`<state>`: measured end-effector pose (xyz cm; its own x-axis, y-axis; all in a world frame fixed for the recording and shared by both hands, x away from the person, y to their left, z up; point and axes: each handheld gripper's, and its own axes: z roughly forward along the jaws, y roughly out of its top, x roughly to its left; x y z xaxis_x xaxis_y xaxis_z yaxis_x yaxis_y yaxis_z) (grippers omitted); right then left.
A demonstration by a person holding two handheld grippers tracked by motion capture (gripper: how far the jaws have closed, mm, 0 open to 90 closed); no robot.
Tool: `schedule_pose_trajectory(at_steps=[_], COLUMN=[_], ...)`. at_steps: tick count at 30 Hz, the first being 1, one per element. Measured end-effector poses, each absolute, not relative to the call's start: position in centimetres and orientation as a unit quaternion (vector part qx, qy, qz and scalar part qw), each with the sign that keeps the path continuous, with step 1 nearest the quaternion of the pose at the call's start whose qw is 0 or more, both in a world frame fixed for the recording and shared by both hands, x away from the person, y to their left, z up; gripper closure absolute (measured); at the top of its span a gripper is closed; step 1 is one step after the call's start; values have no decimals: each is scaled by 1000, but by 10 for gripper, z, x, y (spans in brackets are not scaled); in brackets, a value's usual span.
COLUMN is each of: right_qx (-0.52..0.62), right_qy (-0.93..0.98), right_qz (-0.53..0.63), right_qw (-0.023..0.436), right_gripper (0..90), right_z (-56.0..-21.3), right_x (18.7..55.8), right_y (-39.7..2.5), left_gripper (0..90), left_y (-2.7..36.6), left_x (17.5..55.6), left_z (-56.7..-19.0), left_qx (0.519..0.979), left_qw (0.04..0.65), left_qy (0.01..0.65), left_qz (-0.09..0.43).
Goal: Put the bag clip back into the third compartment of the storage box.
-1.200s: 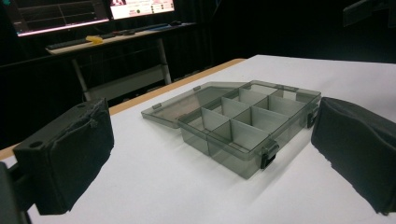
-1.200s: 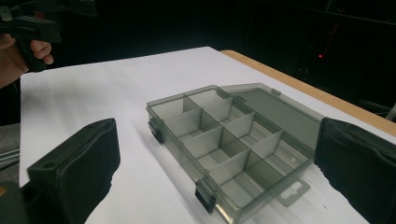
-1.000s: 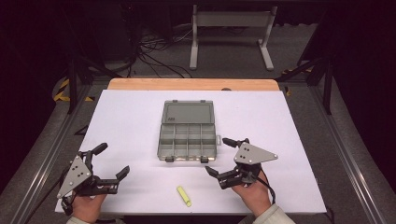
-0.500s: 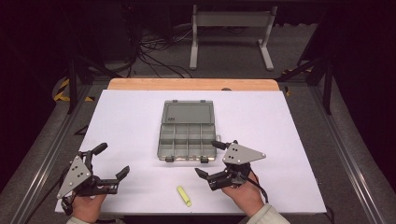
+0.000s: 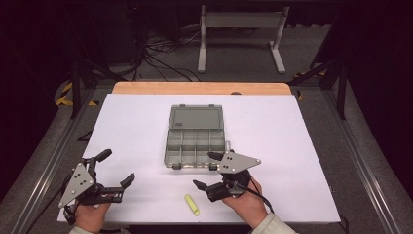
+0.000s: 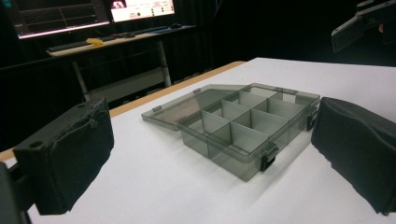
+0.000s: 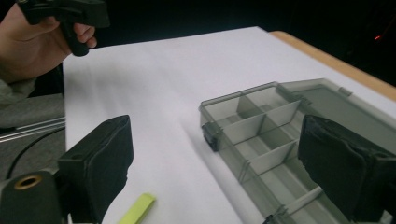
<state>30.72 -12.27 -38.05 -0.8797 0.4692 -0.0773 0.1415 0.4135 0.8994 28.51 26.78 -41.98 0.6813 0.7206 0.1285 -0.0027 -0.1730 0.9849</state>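
Note:
A smoky grey compartment box (image 5: 196,145) lies in the middle of the white table (image 5: 302,146), its lid (image 5: 196,117) folded flat behind it and its cells empty. A small yellow-green stick (image 5: 192,204) lies near the front edge. My right gripper (image 5: 204,169) hovers open just in front of the box's front right corner, above and right of the stick. My left gripper (image 5: 117,167) is open at the front left, nothing in it. The left gripper view looks between wide jaws at the box (image 6: 243,126). The right gripper view has the box (image 7: 261,126) and the stick (image 7: 137,210).
A wooden strip (image 5: 199,88) edges the table's far side, with a metal stand (image 5: 241,29) and cables on the floor beyond. Rails run along both table sides. In the left gripper view, monitors glow on a desk (image 6: 116,37) in the background.
My right gripper has moved left along the box's front edge, closer to the yellow-green stick, still open. The left gripper has stayed put.

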Motion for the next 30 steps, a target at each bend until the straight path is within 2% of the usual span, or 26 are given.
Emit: schedule_pose_trajectory(at_steps=[5,8,10,15,19,30], right_qx=[182,207,218,232,227,224], right_qy=[838,848,853,862,881,916], right_qz=[486,466,456,431,401,329], right_qw=[170,143,129,128,105,52], right_gripper=[114,90,145,205,268,326], right_z=[-377,-376,-377,-382,-386,-403], right_x=[305,305,305,302,301,307], right_y=[-118,-112,-109,-100,-92,-74], left_gripper=[0,0,0,0,0,0], left_y=[268,268,268,268,268,268], left_x=[285,285,285,284,284,284], left_z=[-419,-419,-419,-419,-419,-419], left_qx=[702,702,702,700,700,700], left_qw=[589,589,589,590,590,590], left_qy=[255,255,255,259,259,259], left_qz=[308,308,308,308,307,308])
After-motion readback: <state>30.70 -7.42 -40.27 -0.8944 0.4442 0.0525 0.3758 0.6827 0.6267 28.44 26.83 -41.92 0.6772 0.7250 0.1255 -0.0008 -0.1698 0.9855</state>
